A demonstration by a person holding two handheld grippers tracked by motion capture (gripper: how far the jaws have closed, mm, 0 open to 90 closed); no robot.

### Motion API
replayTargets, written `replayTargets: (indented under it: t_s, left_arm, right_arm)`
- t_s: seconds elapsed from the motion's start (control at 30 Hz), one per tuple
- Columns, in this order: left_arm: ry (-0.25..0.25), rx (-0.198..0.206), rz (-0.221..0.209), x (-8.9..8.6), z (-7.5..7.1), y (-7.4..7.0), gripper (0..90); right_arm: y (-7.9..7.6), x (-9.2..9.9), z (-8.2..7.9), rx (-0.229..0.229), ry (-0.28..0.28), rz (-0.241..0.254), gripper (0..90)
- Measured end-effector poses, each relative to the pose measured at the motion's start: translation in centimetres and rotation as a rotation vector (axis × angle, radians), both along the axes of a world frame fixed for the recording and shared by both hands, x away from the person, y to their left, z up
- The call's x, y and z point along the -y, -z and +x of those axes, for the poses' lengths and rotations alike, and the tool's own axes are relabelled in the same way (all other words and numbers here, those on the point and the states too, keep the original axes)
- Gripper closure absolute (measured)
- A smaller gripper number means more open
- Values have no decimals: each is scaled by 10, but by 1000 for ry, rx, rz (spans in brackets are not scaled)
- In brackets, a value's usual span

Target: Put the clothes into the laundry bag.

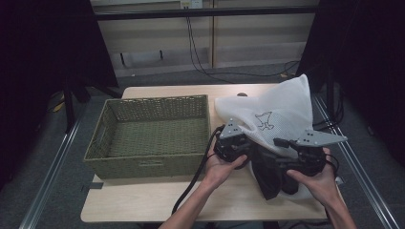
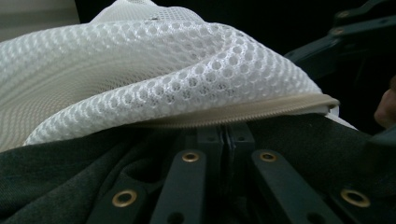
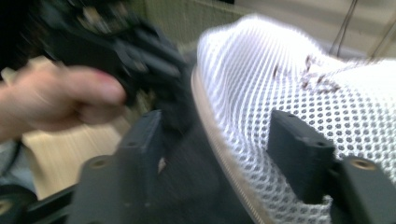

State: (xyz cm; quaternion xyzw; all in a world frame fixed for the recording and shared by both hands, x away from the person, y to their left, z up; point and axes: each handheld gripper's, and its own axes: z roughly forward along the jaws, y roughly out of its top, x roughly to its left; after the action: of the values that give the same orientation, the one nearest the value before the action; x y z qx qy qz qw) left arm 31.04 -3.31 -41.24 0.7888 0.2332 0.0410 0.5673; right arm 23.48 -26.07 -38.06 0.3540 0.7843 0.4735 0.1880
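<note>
A white mesh bag [image 1: 279,114] with a beige zipper edge lies on the right half of the table. A dark garment [image 1: 267,176] spills from its mouth toward the front. My left gripper [image 1: 249,146] is shut at that mouth; in its own view the jaws meet right under the zipper [image 2: 261,109], pinching the bag's edge above the dark garment [image 2: 56,177]. My right gripper [image 1: 282,153] stands open on the other side of the mouth. The mesh bag [image 3: 289,93] and the dark garment [image 3: 187,186] lie between its spread jaws, untouched by the pads.
An empty green woven basket [image 1: 157,101] takes up the left half of the wooden table [image 1: 143,200]. A black cable [image 1: 193,176] trails from the left gripper to the front edge. Dark stands and floor cables surround the table.
</note>
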Motion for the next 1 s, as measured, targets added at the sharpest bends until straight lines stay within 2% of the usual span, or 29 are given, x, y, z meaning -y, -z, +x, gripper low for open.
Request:
replayTargets:
  t_s: [0.13,0.23,0.27,0.33,0.37,0.43,0.5,0.57,0.63,0.73,0.77,0.87,0.9,0.93,1.0]
  left_arm:
    - [4,-10,-6,-1,2,1,871]
    - [7,-12,-1,0,2,2,871]
    - [11,-11,3,1,2,2,871]
    - [13,-15,2,1,2,4,870]
    - [15,-21,4,-1,3,4,869]
    - [25,-29,-6,-3,3,7,860]
    - [34,-27,-7,-7,1,8,843]
    - [44,-2,0,-13,-7,9,794]
    - [53,26,-21,-20,-20,9,699]
    - [91,66,-20,-30,-39,12,697]
    - [104,74,5,-31,-45,15,718]
    - [160,32,24,-29,-49,32,792]
    - [157,31,60,-27,-50,38,806]
    - [170,14,77,-24,-49,45,817]
    - [205,2,83,-22,-51,56,813]
  right_arm:
    - [19,-6,11,-40,1,-68,226]
    - [30,-10,17,-67,9,-78,244]
    - [32,-11,19,-73,10,-94,283]
    - [35,-12,21,-74,36,-116,461]
    - [36,-12,23,-81,49,-115,520]
    - [36,-11,25,-85,49,-127,732]
    - [36,-8,27,-100,46,-99,819]
    - [35,-7,27,-105,45,-94,844]
    - [34,-7,27,-107,46,-84,851]
    - [32,-6,29,-112,42,-76,854]
    - [32,-6,29,-110,44,-74,855]
    - [30,-6,29,-113,41,-70,855]
    - [30,-7,29,-111,40,-69,856]
    - [29,-7,29,-109,39,-69,856]
    - [28,-6,29,-106,45,-69,857]
